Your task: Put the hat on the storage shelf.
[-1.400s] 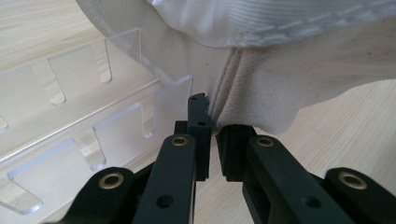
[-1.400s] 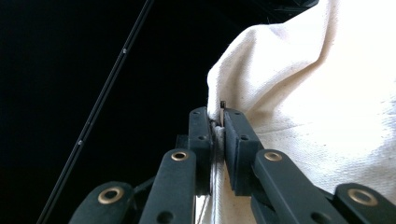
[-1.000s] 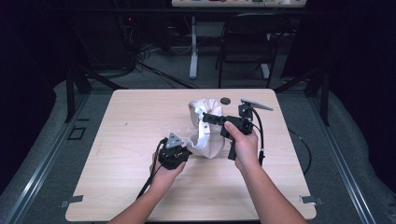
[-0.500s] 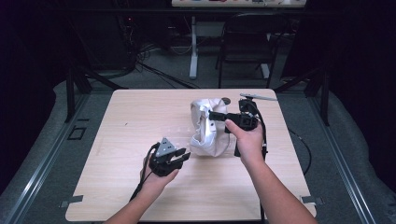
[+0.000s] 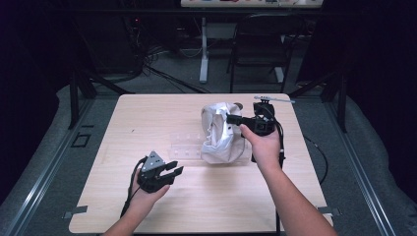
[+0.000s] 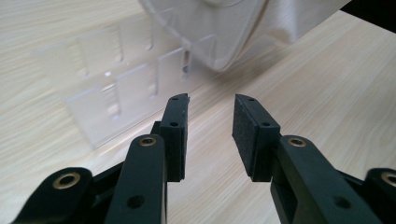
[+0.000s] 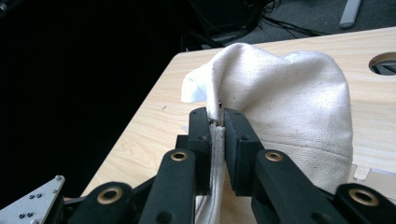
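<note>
A white cloth bag (image 5: 219, 133) stands slumped on the table right of centre. My right gripper (image 5: 229, 118) comes at it from the right and is shut on the bag's upper hem. In the right gripper view the jaws (image 7: 216, 116) pinch a seamed edge of the bag (image 7: 289, 102). A clear plastic tray (image 5: 186, 145) lies flat just left of the bag, partly under it. My left gripper (image 5: 173, 171) hovers open near the front of the table, short of the tray. In the left gripper view its open jaws (image 6: 210, 100) point at the clear tray (image 6: 116, 93) and the bag's bottom (image 6: 224, 28).
The wooden table (image 5: 147, 118) has a round cable hole (image 5: 238, 104) behind the bag. A cable (image 5: 314, 147) trails off the right edge. A chair (image 5: 260, 44) and a stand's legs lie beyond the far edge on the dark floor.
My left gripper has drawn back from the bag toward the near left and now stands open. The right gripper has shifted slightly up and away, still holding the bag.
</note>
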Demonstrator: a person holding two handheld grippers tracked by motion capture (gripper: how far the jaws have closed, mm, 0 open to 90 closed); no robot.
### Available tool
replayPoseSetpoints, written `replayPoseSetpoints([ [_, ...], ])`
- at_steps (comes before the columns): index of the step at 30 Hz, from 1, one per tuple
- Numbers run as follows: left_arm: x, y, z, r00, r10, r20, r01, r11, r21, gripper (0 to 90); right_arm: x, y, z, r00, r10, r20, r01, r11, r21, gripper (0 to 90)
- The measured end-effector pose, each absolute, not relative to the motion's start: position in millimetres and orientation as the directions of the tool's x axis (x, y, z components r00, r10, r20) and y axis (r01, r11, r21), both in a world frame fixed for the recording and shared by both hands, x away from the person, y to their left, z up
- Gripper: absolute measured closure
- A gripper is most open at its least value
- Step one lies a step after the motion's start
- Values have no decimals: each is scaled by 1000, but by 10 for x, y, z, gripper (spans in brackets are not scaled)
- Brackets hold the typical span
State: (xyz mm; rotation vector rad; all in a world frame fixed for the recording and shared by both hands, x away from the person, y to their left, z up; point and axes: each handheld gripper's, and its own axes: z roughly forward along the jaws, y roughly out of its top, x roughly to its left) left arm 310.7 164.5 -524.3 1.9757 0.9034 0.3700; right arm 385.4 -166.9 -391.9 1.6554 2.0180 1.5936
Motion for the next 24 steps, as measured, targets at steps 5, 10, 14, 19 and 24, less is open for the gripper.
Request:
replayPoseSetpoints([
  [5, 3115, 1853, -5265, 655, 748, -104, 463, -289, 838, 626, 3829, -1710, -3922, -412, 749, 519, 665, -141, 733, 799],
  [10, 3141, 2007, -5302, 630, 769, -105, 465, -265, 845, 588, 3797, -1765, -3894, -420, 730, 538, 657, -164, 736, 780],
  [14, 3172, 2091, -5334, 609, 787, -99, 470, -257, 844, 559, 3773, -1808, -3873, -421, 736, 531, 648, -165, 743, 766],
  [19, 3213, 2150, -5371, 586, 805, -92, 479, -252, 841, 531, 3751, -1879, -3863, -415, 739, 530, 641, -175, 747, 745],
  [24, 3249, 2196, -5418, 550, 830, -97, 501, -234, 833, 494, 3724, -1970, -3876, -409, 746, 526, 635, -181, 751, 716],
])
